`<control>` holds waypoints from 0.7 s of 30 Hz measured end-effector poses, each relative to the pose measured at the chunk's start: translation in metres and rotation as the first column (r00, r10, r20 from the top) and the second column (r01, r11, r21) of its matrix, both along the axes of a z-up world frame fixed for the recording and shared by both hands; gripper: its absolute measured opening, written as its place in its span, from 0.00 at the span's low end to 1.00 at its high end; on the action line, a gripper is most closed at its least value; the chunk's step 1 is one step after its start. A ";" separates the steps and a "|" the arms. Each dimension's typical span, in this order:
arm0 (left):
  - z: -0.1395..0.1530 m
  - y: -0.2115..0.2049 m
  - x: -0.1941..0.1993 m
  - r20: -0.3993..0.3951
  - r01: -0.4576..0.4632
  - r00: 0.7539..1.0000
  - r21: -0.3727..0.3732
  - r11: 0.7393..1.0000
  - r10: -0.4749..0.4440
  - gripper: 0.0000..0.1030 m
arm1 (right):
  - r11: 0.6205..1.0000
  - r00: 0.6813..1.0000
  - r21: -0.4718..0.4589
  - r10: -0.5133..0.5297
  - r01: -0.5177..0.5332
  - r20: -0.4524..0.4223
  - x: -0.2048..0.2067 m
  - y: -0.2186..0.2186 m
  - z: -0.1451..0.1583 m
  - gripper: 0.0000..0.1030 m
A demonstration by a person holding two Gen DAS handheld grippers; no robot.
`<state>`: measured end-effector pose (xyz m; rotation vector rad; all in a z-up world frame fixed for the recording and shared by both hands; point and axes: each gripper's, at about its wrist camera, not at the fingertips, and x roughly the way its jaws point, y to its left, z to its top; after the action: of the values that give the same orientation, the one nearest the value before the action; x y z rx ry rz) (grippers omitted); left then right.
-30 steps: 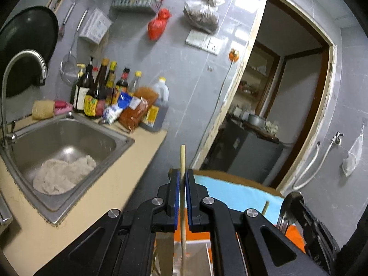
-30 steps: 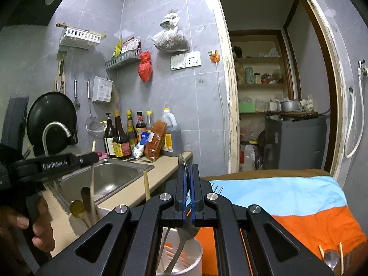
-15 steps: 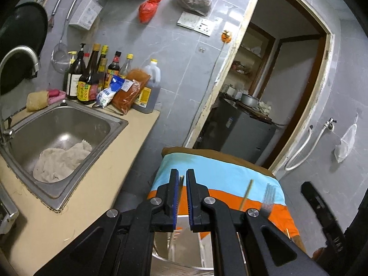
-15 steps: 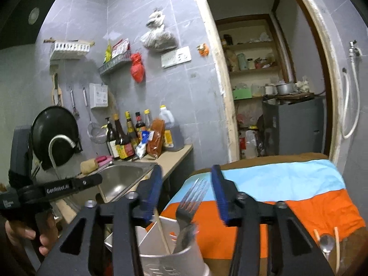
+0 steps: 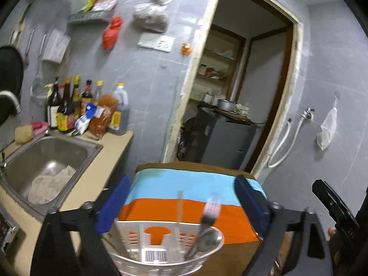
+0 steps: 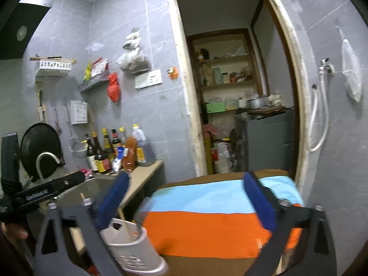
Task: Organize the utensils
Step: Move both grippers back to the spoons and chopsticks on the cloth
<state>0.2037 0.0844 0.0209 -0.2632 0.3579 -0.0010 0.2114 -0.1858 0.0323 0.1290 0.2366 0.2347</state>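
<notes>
Both jaws now opening, fork (image 5: 210, 209) released.

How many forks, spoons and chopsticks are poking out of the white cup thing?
Silver metal fork: 1
Round silver metal spoon: 1
Pale wooden chopstick: 1
Total: 3 visible in the white slotted plastic holder, left wrist view.

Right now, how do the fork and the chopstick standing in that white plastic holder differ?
The metal fork leans to one side and ends in tines; the pale wooden chopstick stands nearly upright, a plain thin stick. The fork looks shiny grey, the chopstick light tan. Both rise from the white slotted utensil holder.
</notes>
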 end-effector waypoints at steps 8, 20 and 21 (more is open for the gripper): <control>-0.007 -0.075 0.003 0.012 0.057 0.998 0.039 0.998 -0.058 0.99 | 0.994 0.995 -0.056 -0.100 0.099 -0.016 -0.017 -0.067 -0.003 0.99; -0.032 -0.168 0.011 -0.070 0.150 0.987 0.086 0.985 -0.144 0.99 | 0.982 0.977 -0.088 -0.176 0.166 -0.121 -0.006 -0.164 -0.028 0.99; -0.035 -0.171 0.012 -0.080 0.154 0.986 0.082 0.985 -0.147 0.99 | 0.982 0.975 -0.087 -0.177 0.166 -0.132 -0.003 -0.171 -0.032 0.99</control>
<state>0.2162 -0.0866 -0.0138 -0.1489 0.4490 -0.1245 0.2080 -0.3563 -0.0001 0.0904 0.3713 0.0443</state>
